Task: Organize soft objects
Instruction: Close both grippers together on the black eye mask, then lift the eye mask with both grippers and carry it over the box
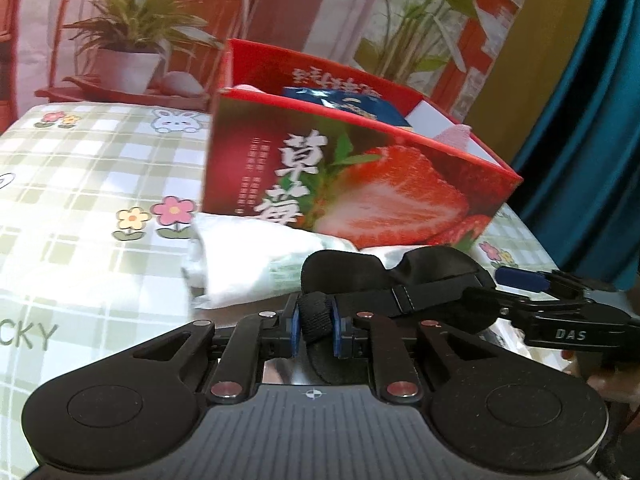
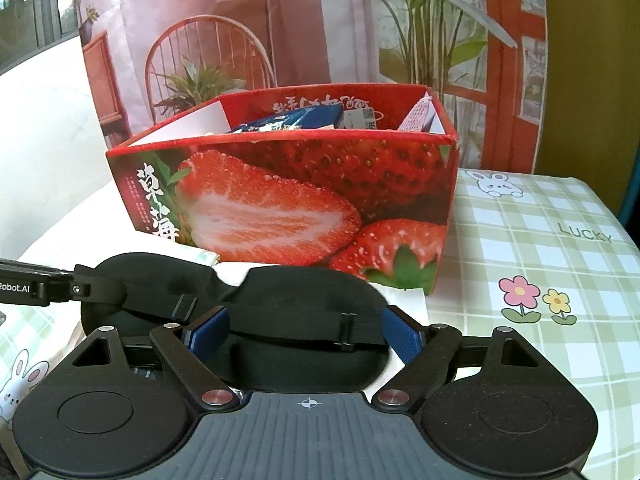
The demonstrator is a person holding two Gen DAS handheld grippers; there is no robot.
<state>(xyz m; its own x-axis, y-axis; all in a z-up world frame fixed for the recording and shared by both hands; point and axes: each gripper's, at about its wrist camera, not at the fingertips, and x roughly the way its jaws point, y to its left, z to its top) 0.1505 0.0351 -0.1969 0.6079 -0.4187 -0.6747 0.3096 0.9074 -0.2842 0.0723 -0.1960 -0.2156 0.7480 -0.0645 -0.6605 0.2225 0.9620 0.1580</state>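
Note:
A black eye mask [image 1: 400, 276] with an elastic strap lies in front of the red strawberry box [image 1: 360, 184]. My left gripper [image 1: 318, 322] is shut on a bunched fold at the mask's left end. In the right wrist view the same mask [image 2: 304, 300] spans my right gripper [image 2: 304, 334]. Its blue pads [image 2: 400, 338] stand wide apart and press against both sides of the mask's right lobe. The left gripper's fingers [image 2: 80, 288] reach in from the left edge there. The box [image 2: 304, 200] holds a blue packet [image 2: 292, 120] and other items.
A white and green soft packet [image 1: 248, 264] lies against the box's front, just beyond the mask. A green plaid tablecloth [image 2: 540, 240] with flowers and rabbits covers the table. A printed backdrop [image 2: 280, 20] of plants and a chair stands behind the box. A teal curtain [image 1: 592, 120] hangs at the right.

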